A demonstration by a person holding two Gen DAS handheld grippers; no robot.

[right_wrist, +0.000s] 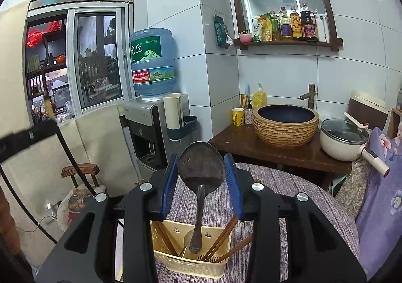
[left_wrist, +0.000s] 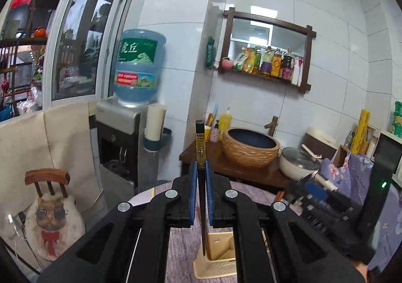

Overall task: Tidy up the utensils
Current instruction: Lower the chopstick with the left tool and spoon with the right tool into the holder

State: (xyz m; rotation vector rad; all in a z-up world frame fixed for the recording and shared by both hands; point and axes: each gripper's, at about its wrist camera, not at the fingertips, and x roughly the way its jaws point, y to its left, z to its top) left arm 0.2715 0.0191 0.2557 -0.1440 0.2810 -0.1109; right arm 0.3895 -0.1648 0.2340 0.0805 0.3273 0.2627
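Note:
My left gripper [left_wrist: 200,177] is shut on a dark chopstick [left_wrist: 200,142] with a gold band, held upright. Its thin end hangs just above a beige slotted basket [left_wrist: 213,266]. In the right wrist view my right gripper [right_wrist: 201,169] is shut on a dark spoon [right_wrist: 201,164]: the blue pads clamp the bowl, and the handle hangs down into the basket [right_wrist: 163,256]. Several brown chopsticks [right_wrist: 221,237] lean inside it. The left gripper [right_wrist: 46,119] shows at the far left of that view, raised. The right gripper [left_wrist: 316,191] shows at the right of the left wrist view.
The basket stands on a purple striped tablecloth [right_wrist: 276,187]. Behind it a brown counter carries a woven basin [right_wrist: 285,122] and a lidded white pot [right_wrist: 344,139]. A water dispenser [right_wrist: 150,117] stands at the back left, and a chair with a cat cushion [left_wrist: 52,215] lower left.

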